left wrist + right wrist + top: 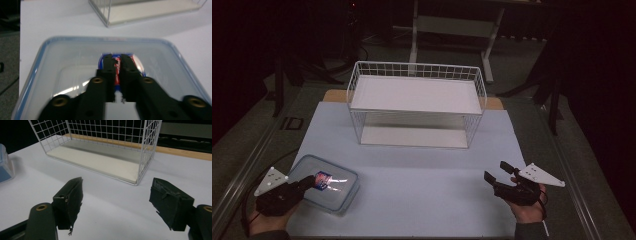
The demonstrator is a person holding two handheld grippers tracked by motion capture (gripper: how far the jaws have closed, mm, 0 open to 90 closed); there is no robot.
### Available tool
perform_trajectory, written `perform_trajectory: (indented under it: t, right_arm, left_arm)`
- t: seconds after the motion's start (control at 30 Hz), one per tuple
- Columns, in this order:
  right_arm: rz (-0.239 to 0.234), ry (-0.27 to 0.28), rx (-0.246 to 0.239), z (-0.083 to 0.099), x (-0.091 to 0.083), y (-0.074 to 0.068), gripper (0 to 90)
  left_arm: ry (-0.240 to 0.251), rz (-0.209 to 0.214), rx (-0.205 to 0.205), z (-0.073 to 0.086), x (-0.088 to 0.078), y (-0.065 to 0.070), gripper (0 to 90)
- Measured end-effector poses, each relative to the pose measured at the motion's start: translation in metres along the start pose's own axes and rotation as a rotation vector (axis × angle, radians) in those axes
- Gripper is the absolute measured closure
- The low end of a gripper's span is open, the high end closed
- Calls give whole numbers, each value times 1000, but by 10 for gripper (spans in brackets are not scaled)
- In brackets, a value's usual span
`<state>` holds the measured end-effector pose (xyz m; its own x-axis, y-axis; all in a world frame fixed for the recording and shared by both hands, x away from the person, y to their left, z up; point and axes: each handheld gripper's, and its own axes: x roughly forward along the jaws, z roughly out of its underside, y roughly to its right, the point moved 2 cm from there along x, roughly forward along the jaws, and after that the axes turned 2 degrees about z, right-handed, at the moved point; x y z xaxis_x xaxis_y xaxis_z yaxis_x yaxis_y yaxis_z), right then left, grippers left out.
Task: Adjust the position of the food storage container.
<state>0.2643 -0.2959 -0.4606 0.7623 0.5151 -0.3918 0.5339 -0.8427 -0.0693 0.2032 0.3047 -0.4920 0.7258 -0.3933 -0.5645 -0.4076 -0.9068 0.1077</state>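
Observation:
A clear plastic box with a blue rim (343,199) (50,65) lies at the front left of the white table top. My left gripper (312,180) (117,61) hangs over the box, shut on a small red, white and blue packet (323,179) (116,72). The packet is pinched between the black jaws and pokes out around them. My right gripper (498,170) (116,195) rests at the front right, open, with nothing between its worn pads (71,197).
A white wire two-tier rack (417,102) (105,142) stands in the middle at the back of the table top. A wooden strip (494,103) runs behind it. Dark floor and a table frame (452,25) lie beyond.

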Motion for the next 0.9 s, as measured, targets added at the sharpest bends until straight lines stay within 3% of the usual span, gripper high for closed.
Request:
perform_trajectory:
  t: [0.17,0.5,0.73,0.9]
  right_arm:
    - [-4,-2,-8,0,1,-2,263]
    - [-4,-2,-4,0,2,-2,264]
    - [-6,-2,-4,0,2,-2,264]
    - [-8,-1,-4,0,2,-2,265]
  left_arm:
    - [-19,-8,12,10,-11,-2,896]
    - [0,-94,-36,29,-37,-20,897]
    - [-54,-142,-29,40,-39,-26,897]
    - [-65,-148,-35,44,-39,-29,897]
